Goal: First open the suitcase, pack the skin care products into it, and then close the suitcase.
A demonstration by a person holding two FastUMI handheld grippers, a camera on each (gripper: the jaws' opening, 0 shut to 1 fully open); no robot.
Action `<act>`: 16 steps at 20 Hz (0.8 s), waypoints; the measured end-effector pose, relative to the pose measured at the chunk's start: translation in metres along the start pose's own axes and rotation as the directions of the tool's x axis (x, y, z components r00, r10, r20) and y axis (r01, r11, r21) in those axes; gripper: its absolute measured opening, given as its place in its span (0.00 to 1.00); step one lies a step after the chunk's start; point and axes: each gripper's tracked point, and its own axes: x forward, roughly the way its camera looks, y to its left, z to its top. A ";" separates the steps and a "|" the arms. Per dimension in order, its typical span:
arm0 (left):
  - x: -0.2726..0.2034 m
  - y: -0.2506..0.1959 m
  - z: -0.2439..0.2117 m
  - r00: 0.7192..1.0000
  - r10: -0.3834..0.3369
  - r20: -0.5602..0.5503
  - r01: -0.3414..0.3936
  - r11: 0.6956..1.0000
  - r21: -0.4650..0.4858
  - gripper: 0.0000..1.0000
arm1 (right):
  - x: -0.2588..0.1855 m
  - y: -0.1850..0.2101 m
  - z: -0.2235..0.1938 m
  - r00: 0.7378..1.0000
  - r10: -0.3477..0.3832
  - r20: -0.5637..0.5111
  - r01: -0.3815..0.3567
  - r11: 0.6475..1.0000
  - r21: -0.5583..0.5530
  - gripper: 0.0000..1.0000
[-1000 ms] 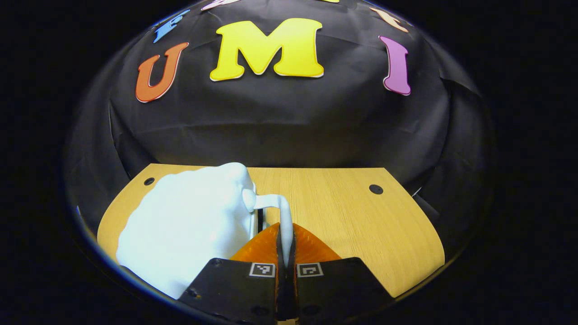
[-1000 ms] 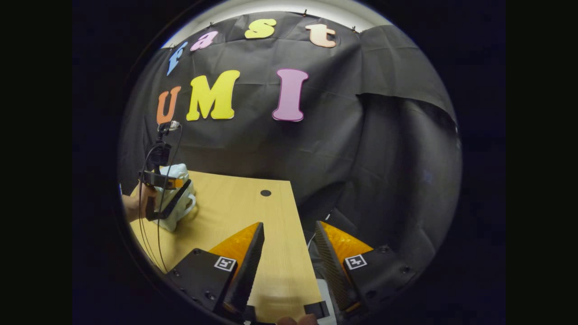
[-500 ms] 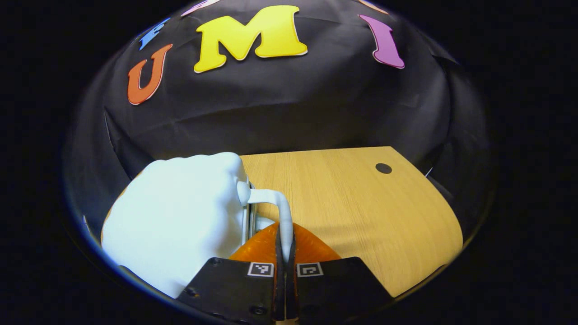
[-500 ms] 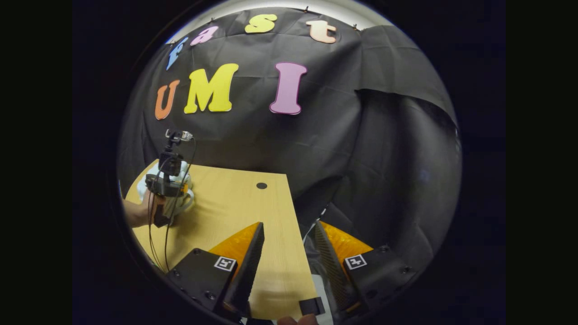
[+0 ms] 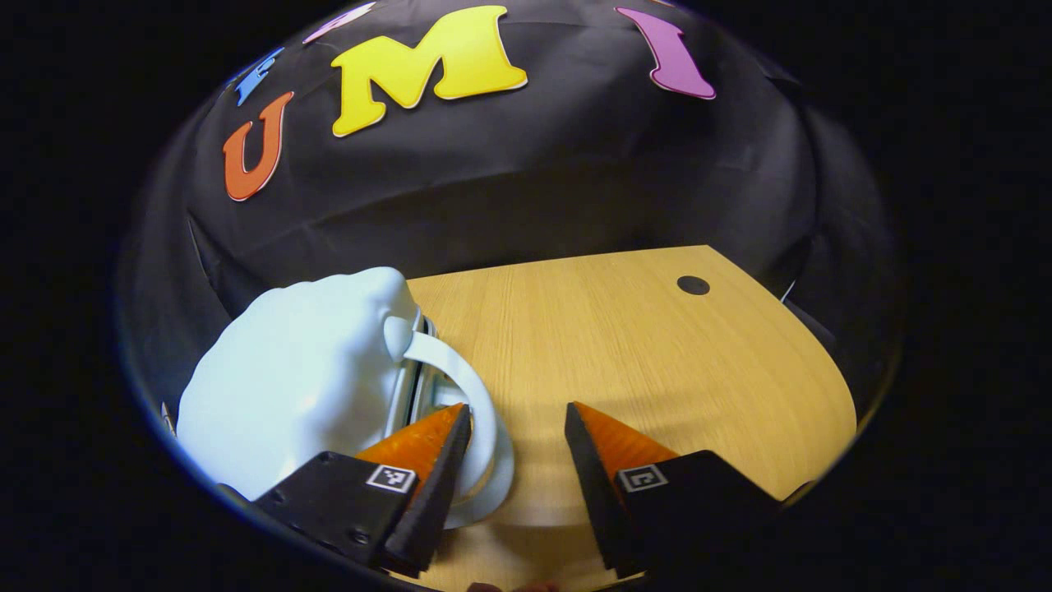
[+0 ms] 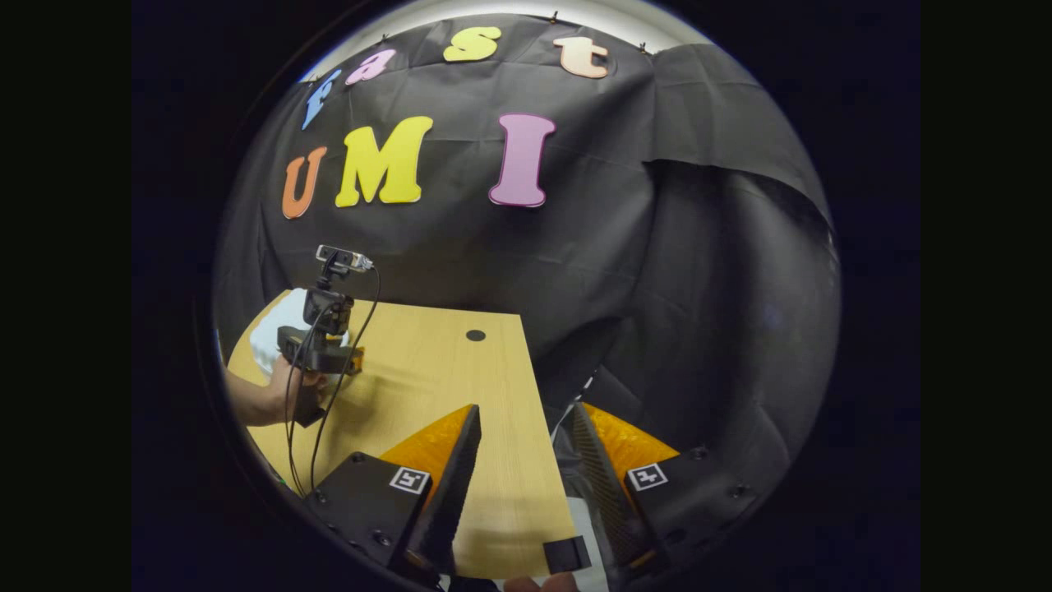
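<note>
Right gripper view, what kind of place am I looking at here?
Probably a staged recording booth, not a home: a black cloth wall backs a bare wooden table, and a hand-held left gripper trails cables beside a small white suitcase.

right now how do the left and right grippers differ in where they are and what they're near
The left gripper sits beside the white suitcase, its handle lying against one finger; the right gripper has nothing between its fingers. The left gripper hangs over the table, while the right gripper hangs at the table's edge, one finger past it. Both are open.
</note>
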 end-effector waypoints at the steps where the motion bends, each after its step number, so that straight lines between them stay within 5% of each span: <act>1: -0.010 -0.002 0.006 1.000 -0.001 0.026 0.001 1.000 -0.009 1.00 | 0.002 0.002 0.003 1.000 0.012 0.010 -0.013 1.000 0.006 0.69; 4: -0.063 -0.015 0.039 0.992 -0.073 0.107 0.081 0.994 -0.076 1.00 | 0.009 0.016 0.031 0.996 0.050 0.077 -0.053 0.998 0.037 0.69; 10: -0.194 0.020 0.155 0.923 -0.048 0.381 0.083 0.994 -0.076 1.00 | 0.011 0.079 0.122 0.938 0.175 0.298 -0.192 0.981 0.028 0.69; 14: -0.243 0.042 0.179 0.873 -0.035 0.487 0.086 0.993 -0.083 1.00 | 0.001 0.126 0.159 0.894 0.232 0.384 -0.255 0.967 0.010 0.69; 16: -0.251 0.051 0.171 0.874 -0.021 0.485 0.068 0.994 -0.081 1.00 | -0.008 0.140 0.167 0.874 0.250 0.418 -0.275 0.962 -0.001 0.69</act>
